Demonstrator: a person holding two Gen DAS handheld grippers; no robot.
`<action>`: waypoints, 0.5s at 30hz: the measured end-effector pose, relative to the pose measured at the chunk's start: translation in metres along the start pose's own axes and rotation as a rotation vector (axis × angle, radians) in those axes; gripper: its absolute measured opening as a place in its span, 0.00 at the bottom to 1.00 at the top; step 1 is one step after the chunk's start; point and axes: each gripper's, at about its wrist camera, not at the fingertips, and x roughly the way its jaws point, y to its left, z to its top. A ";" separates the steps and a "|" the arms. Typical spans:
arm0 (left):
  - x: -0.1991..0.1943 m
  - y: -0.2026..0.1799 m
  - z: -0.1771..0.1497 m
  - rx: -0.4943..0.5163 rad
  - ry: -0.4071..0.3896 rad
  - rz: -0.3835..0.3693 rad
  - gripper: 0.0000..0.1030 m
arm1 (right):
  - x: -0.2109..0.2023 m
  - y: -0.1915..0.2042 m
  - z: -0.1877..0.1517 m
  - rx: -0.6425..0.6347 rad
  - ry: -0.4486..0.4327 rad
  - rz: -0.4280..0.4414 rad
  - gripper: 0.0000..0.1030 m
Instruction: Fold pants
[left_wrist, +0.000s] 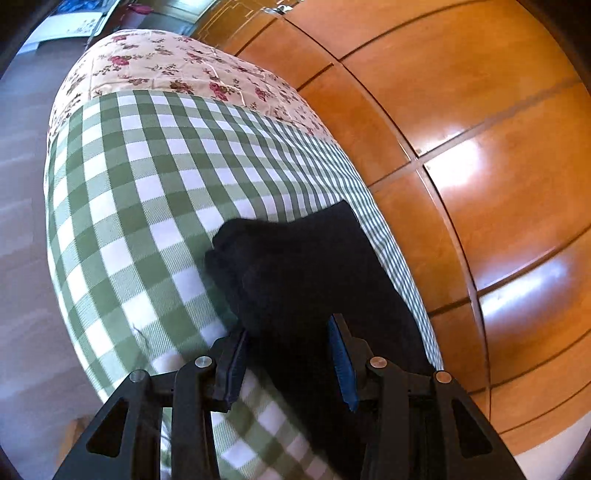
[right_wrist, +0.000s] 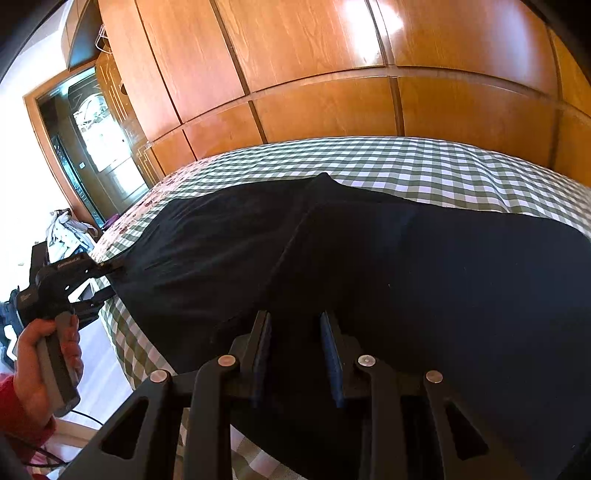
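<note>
Black pants (left_wrist: 303, 258) lie bunched on a green-and-white checked bed cover (left_wrist: 140, 184), close to its right edge. My left gripper (left_wrist: 290, 326) has the dark cloth filling the gap between its blue pads, shut on it. In the right wrist view the pants (right_wrist: 406, 277) spread wide over the checked cover (right_wrist: 406, 162), and wrinkles run toward the left gripper (right_wrist: 112, 278) at their left end. A hand (right_wrist: 33, 354) with a red sleeve holds that gripper. My right gripper (right_wrist: 294, 314) is narrow, with black cloth between its fingers, shut on the near edge.
A glossy wooden wardrobe (left_wrist: 480, 147) runs close along the bed's far side (right_wrist: 314, 55). A floral quilt (left_wrist: 177, 62) covers the bed's far end. A dark doorway (right_wrist: 92, 147) and a pile of clutter (right_wrist: 66, 232) stand at the left. Pale floor borders the bed.
</note>
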 end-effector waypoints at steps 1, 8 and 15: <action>0.001 0.000 0.002 -0.005 -0.005 -0.002 0.40 | 0.000 0.000 0.000 0.000 0.000 0.000 0.28; 0.011 -0.011 0.016 0.028 -0.009 -0.002 0.16 | 0.001 0.000 0.000 0.002 0.000 -0.002 0.28; -0.013 -0.073 0.023 0.234 -0.086 -0.112 0.14 | 0.000 -0.001 0.002 0.019 0.004 0.006 0.28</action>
